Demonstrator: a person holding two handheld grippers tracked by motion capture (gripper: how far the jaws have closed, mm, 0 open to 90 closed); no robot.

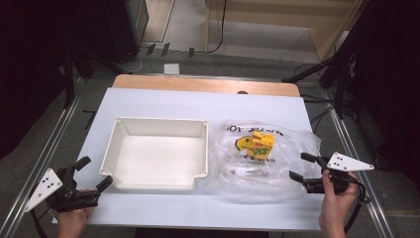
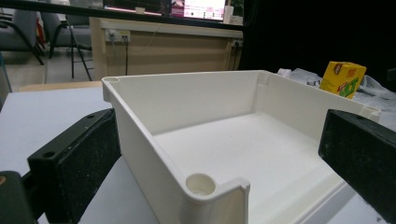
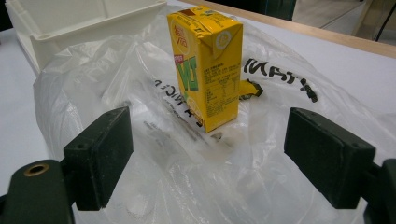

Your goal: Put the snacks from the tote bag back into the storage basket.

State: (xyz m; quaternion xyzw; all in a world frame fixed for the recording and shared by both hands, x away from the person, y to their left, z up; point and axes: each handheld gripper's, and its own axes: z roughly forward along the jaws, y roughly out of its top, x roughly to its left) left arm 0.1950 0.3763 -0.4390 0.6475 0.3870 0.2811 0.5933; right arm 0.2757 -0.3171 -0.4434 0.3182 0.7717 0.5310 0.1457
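A yellow drink carton [image 1: 261, 142] [image 3: 208, 60] stands upright on a clear plastic bag [image 1: 262, 158] [image 3: 187, 154] with dark lettering, right of centre. To its left an empty white tray [image 1: 157, 152] [image 2: 224, 121] rests on the white table. My left gripper [image 1: 93, 173] [image 2: 219, 154] is open at the tray's near left corner, its jaws either side of that corner without touching it. At the bag's right edge my right gripper [image 1: 303, 166] [image 3: 208, 154] is open, pointing at the carton a short way ahead. The carton [image 2: 343, 78] also peeks over the tray's far wall.
The white sheet [image 1: 148, 101] covers a wooden table [image 1: 198, 83] whose far edge shows. Metal rails [image 1: 49, 144] run along both sides. Dark stands and cables [image 1: 341, 64] crowd the floor to the right. A wooden counter [image 2: 163, 49] stands beyond the table.
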